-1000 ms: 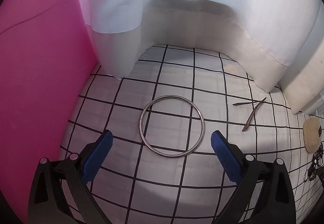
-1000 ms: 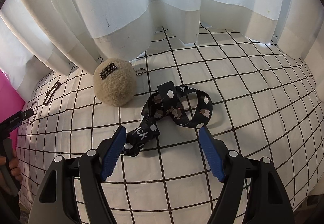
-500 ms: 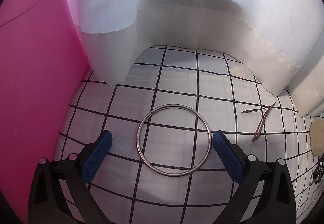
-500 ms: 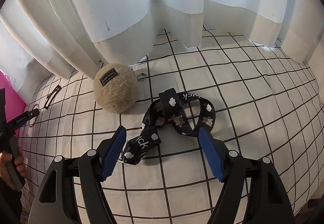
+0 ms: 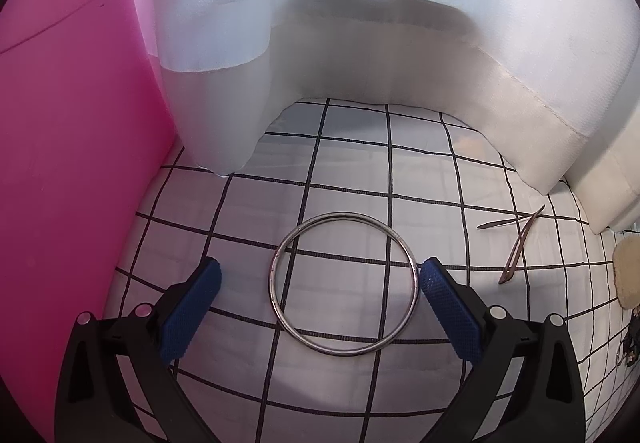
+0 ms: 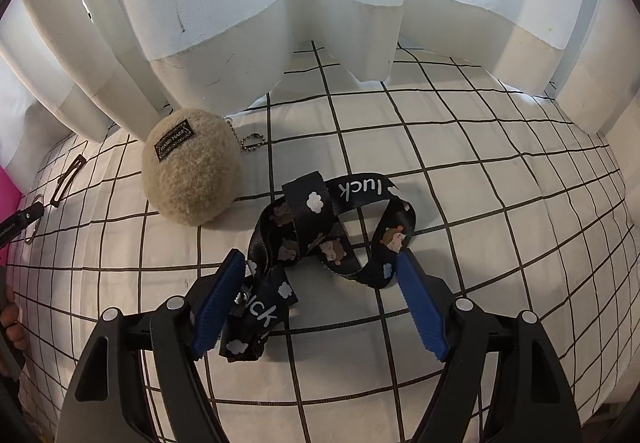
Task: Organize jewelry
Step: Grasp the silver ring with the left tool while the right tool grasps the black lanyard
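The left gripper (image 5: 320, 285) is spread wide and grasps nothing; its blue, knurled pads (image 5: 448, 313) flank a thin round silver metal bangle (image 5: 343, 281) that lies flat on the white cloth-covered surface with a black grid pattern (image 5: 352, 179). The right pad's tip sits just beside the bangle's right rim, whether touching or not cannot be told, while the left pad stands apart from the ring. To the right of the bangle lies a slim bronze-coloured metal hair clip (image 5: 518, 243), its two thin arms splayed in a V. A smooth bright pink panel (image 5: 72, 163) rises along the left edge, and a white curtain with a stitched hem (image 5: 400, 55) hangs down to the surface behind.

The right gripper (image 6: 320, 273) is likewise spread wide and holds nothing. Between and ahead of its ribbed blue pads (image 6: 420, 311) lies a black woven lanyard strap printed with white clouds, small cartoon animals and the word "luck" (image 6: 332, 231), coiled in loose loops; the left pad rests against the strap's folded end and the right pad's tip is just beside its outer loop. Beyond it, to the left, sits a beige fluffy egg-shaped plush keychain with a small black label and a ball chain (image 6: 192, 171).
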`<state>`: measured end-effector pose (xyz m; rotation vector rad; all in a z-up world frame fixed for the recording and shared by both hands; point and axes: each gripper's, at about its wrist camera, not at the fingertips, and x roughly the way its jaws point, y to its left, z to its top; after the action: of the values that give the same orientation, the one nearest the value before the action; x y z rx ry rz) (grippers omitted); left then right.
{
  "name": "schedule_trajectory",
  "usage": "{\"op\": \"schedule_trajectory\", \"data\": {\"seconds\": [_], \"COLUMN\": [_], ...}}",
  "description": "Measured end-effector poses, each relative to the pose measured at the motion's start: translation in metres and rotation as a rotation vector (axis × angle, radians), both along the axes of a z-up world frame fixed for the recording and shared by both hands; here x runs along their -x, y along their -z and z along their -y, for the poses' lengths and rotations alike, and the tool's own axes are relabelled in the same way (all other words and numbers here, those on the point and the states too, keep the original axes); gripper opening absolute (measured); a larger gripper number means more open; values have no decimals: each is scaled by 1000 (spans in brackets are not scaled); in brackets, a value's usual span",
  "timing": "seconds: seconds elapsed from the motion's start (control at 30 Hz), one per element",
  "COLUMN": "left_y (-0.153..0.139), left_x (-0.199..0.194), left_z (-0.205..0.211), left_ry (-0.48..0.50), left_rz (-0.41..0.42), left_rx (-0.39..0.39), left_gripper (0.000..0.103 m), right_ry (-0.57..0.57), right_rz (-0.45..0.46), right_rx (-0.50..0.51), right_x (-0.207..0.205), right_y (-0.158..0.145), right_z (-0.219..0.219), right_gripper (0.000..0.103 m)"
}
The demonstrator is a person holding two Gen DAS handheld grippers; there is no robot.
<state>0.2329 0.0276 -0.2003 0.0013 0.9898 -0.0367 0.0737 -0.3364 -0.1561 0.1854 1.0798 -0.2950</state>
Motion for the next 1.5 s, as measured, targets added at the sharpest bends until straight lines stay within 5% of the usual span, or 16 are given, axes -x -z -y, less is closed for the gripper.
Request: {"op": "schedule_trajectory", "data": {"seconds": [0.33, 0.53, 0.6, 0.67, 1.5], "left_y": [-3, -5, -6, -6, -46], "left_x": [5, 22, 26, 29, 91], "left_z": [4, 15, 19, 19, 12], "left_ry": [-10, 26, 28, 22, 55], "left_rz": [14, 39, 45, 45, 26], "left_rx": [-4, -5, -13, 2, 61], "left_gripper": [96, 73, 72, 71, 71], "right_ry": [-45, -59, -65, -73, -164], "right_rz": [27, 29, 29, 27, 91], "right_rx": [24, 40, 43, 41, -38], "right_x": [5, 5, 7, 8, 46], "right_y": [2, 1, -1, -2, -46], "right_z": [-9, -12, -12, -14, -37], "right_gripper": [71, 50, 29, 19, 14]}}
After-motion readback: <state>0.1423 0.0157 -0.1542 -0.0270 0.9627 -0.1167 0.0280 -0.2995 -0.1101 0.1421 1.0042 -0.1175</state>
